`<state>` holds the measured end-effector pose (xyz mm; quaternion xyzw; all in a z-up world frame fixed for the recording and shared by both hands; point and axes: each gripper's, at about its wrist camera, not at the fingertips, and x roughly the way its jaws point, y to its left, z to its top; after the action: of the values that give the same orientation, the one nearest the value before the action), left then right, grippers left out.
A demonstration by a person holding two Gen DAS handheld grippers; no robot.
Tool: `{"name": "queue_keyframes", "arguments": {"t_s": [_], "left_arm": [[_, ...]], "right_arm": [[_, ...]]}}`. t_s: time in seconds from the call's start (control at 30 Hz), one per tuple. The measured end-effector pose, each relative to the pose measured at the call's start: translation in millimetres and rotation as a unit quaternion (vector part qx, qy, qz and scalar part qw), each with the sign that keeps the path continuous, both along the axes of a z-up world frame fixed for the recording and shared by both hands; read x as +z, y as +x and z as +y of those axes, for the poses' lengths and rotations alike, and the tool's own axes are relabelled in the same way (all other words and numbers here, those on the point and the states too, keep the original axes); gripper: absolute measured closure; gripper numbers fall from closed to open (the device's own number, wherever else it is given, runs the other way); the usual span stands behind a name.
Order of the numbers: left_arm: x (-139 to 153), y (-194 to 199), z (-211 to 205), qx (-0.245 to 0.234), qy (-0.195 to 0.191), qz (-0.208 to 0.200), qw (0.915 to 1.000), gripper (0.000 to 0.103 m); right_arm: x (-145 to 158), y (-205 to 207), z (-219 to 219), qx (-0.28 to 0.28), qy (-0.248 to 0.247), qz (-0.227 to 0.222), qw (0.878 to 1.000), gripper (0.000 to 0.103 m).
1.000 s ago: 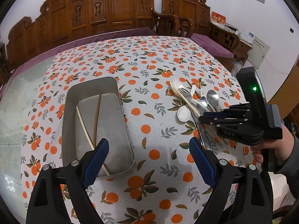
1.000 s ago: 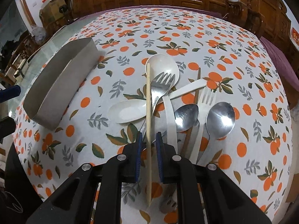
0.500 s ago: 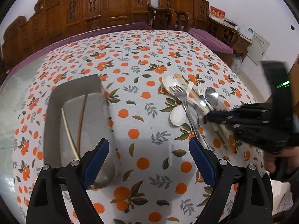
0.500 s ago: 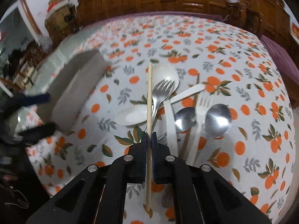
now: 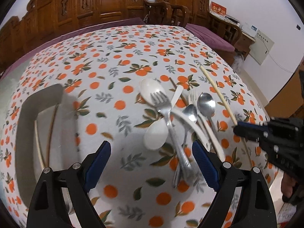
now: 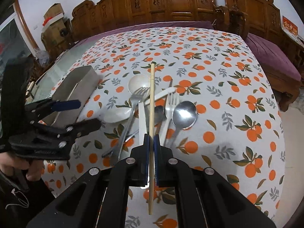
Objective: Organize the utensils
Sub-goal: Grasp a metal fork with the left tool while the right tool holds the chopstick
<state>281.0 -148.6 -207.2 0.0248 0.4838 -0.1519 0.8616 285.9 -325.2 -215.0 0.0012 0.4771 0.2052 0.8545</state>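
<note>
Our right tool (image 6: 150, 146) pinches 1 pale chopstick (image 6: 151, 102) above the utensil pile (image 6: 152, 106) mid-worktop; our left tool (image 5: 151, 163), spread but narrowing, holds nothing. The long chopstick could pivot or slip before reaching the steel tray (image 6: 76, 87).

Bare tablecloth (image 5: 121, 114) between tray (image 5: 24, 125) and cutlery heap (image 5: 171, 117)

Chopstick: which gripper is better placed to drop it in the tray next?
Right. The right gripper is already shut on the chopstick, lifted above the pile. The left gripper holds nothing; its jaws are closing above the metal fork. The tray lies beyond the left gripper.
</note>
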Motion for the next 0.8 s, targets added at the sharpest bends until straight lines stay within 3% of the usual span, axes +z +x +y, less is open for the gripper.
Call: {"name": "queue_keyframes", "arguments": {"t_s": [0.33,0.5,0.8], "left_arm": [[-20.5,34.7,-26.2,-0.004,-0.01,0.029,0.9995,0.067],[-33.8,46.1,-30.9,0.004,-0.005,0.044,0.999,0.079],[-40.9,57.7,-41.7,0.014,0.011,0.04,0.9991,0.079]], "right_arm": [[-15.9,-5.3,-17.8,-0.009,0.014,0.015,1.0,0.097],[-17.4,-7.5,-19.9,-0.009,0.019,0.015,1.0,0.097],[-19.5,-11.0,-20.1,-0.01,0.018,0.017,1.0,0.097]]}}
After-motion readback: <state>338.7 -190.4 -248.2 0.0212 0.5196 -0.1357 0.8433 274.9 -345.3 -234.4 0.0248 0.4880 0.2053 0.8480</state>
